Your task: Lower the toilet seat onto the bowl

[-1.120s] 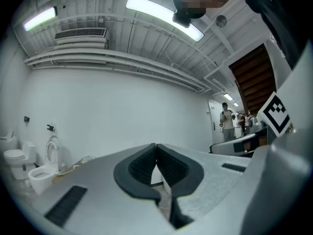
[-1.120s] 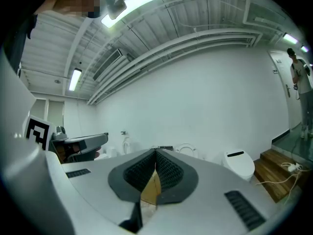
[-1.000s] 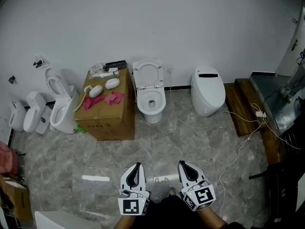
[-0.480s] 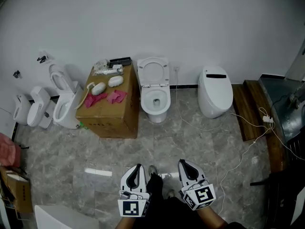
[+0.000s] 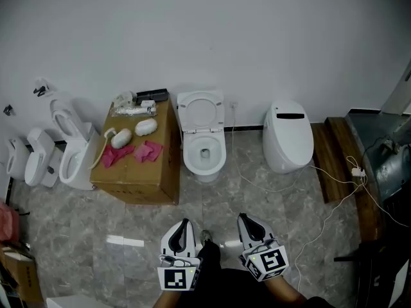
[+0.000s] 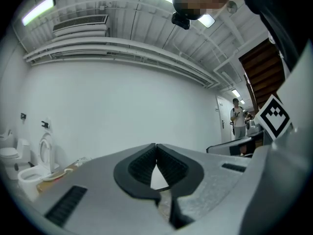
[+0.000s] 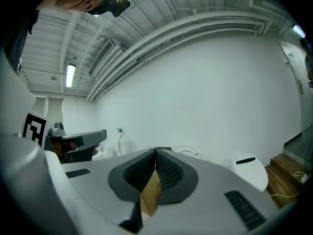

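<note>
A white toilet [image 5: 203, 151] stands against the far wall, its seat [image 5: 201, 109] raised upright against the wall above the open bowl. My left gripper [image 5: 184, 226] and right gripper [image 5: 245, 221] are both shut and empty, held low near my body, well short of the toilet. In the right gripper view the raised seat [image 7: 188, 152] shows just past the shut jaw tips of the right gripper [image 7: 156, 152]. The left gripper [image 6: 156, 146] points at the bare wall with its jaws closed together.
A cardboard box [image 5: 136, 162] with pink cloths and white parts stands left of the toilet. More white toilets [image 5: 72, 153] stand farther left. A closed egg-shaped toilet [image 5: 288, 142] is on the right, beside a wooden step [image 5: 327, 153] and loose cables [image 5: 334, 201].
The head view has shifted and drawn a little closer to the toilets; my foot has come into view between the grippers. Both grippers keep their place and stay shut.
</note>
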Motion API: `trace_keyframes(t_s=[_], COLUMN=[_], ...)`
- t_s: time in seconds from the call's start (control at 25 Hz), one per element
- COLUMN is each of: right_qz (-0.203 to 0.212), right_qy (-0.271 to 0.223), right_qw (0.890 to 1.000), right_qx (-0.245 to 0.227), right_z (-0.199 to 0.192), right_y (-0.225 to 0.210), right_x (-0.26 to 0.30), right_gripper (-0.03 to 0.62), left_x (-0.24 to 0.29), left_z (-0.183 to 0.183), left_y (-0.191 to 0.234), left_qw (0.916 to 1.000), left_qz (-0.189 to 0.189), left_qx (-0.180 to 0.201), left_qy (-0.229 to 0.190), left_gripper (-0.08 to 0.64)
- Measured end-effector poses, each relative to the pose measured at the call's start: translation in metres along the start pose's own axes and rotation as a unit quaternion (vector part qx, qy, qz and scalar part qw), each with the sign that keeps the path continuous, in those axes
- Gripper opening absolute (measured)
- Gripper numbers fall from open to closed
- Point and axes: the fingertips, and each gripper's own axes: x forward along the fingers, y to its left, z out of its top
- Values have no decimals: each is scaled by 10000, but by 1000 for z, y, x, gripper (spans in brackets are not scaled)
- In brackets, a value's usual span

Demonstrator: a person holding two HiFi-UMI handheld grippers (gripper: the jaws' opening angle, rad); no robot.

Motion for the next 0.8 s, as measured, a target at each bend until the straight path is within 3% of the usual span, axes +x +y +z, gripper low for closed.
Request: trace_keyframes(t_s=[0.16,0.36,0.8], right_qz=[-87,-211,-46], right_qy=[-91,-161,34], right_qw=[9999,9996,10000], right_qx=[33,100,7], right_z=[27,42,46], right_y=[-19,-41,-99], right_x=[70,143,280], right_gripper=[28,27,27], left_x=[66,141,257], left_z=[7,25,-9], left_y=[40,75,145], left_qw=[9998,9987,9999], left_qz=[-155,-391,-44], left_qx=[-139,60,-110], left_qy=[-10,-326,52], left_gripper=[11,11,11])
